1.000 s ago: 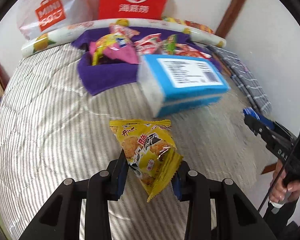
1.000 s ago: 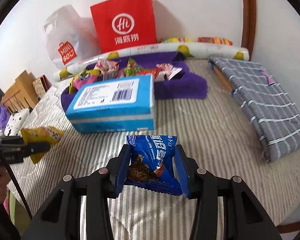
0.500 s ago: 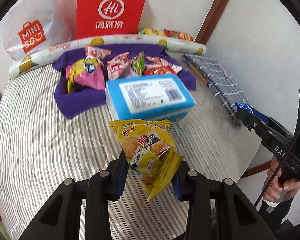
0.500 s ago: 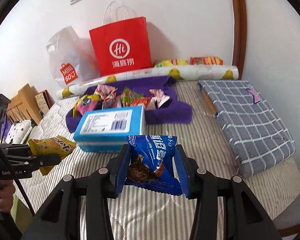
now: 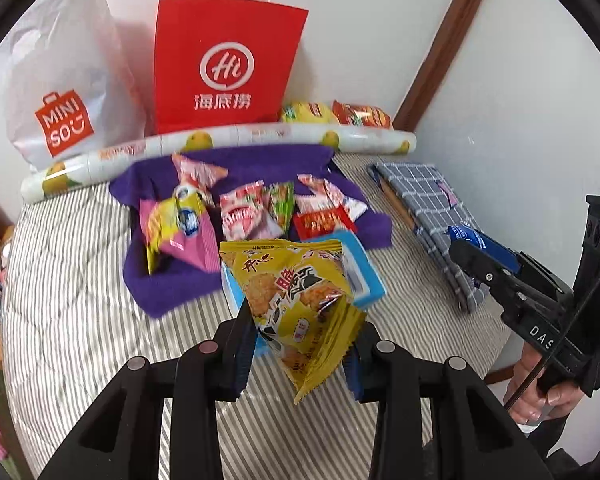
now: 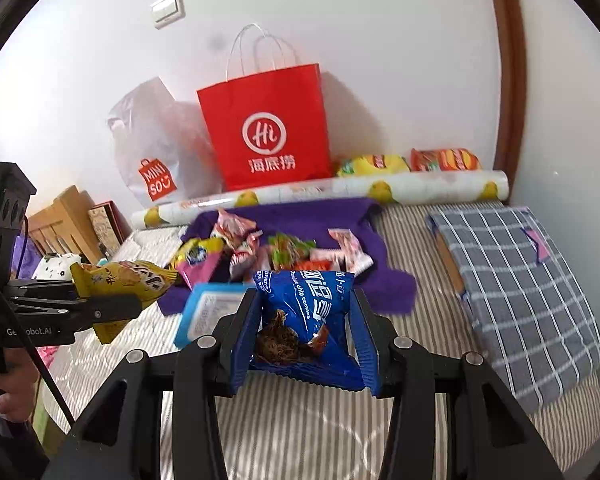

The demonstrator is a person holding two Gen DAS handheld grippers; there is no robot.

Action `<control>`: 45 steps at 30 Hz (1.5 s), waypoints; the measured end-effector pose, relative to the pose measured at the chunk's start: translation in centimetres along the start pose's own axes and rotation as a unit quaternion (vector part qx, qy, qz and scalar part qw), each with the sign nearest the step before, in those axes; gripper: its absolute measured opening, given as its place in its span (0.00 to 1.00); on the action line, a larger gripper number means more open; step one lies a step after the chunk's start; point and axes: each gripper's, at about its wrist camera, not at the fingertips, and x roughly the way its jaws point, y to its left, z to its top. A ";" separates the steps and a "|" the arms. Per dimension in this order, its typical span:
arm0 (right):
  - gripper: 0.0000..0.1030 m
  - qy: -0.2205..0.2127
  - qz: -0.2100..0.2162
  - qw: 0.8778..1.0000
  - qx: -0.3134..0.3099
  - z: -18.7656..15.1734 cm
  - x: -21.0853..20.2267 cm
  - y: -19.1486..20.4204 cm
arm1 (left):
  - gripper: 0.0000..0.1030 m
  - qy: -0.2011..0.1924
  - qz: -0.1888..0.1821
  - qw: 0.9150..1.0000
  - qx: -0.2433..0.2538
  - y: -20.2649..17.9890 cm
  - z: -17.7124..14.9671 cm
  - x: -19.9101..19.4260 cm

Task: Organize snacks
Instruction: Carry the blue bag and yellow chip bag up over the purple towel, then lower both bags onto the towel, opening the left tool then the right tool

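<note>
My left gripper (image 5: 298, 340) is shut on a yellow cracker packet (image 5: 296, 296), held in the air above the striped bed. That packet (image 6: 120, 280) also shows at the left of the right wrist view. My right gripper (image 6: 304, 336) is shut on a blue chocolate chip cookie packet (image 6: 306, 316), and that gripper's tip (image 5: 476, 256) appears at the right of the left wrist view. Below both lies a blue box (image 6: 208, 308) (image 5: 360, 264). Behind it, several snack packets (image 5: 244, 216) are scattered on a purple cloth (image 5: 236, 164).
A red paper bag (image 5: 224, 68) and a white plastic bag (image 5: 64, 80) lean on the wall behind a rolled lemon-print sheet (image 5: 228, 140). A folded grey checked cloth (image 6: 516, 280) lies at the bed's right side. Wooden furniture (image 6: 64, 220) stands to the left.
Both grippers have risen and drawn back from the bed with their packets held. The blue box and purple cloth look smaller and farther, and more wall and bags show.
</note>
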 end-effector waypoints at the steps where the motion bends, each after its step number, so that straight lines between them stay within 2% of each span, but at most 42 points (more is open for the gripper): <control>1: 0.43 -0.001 0.002 1.000 -0.001 0.6 0.3 0.1 | 0.34 -0.003 0.002 1.000 0.001 0.1 0.5 -0.1; 15: 0.43 -0.006 0.004 1.000 -0.018 5.3 4.2 0.2 | 0.34 -0.028 0.015 0.999 0.000 0.9 5.7 0.0; 36: 0.43 0.010 0.012 1.000 -0.003 9.5 11.9 -0.8 | 0.34 -0.007 0.008 1.000 -0.011 3.2 10.8 5.8; 45: 0.43 0.004 -0.002 1.000 -0.003 11.5 14.5 -1.4 | 0.34 0.012 0.003 1.000 -0.012 3.6 12.7 8.5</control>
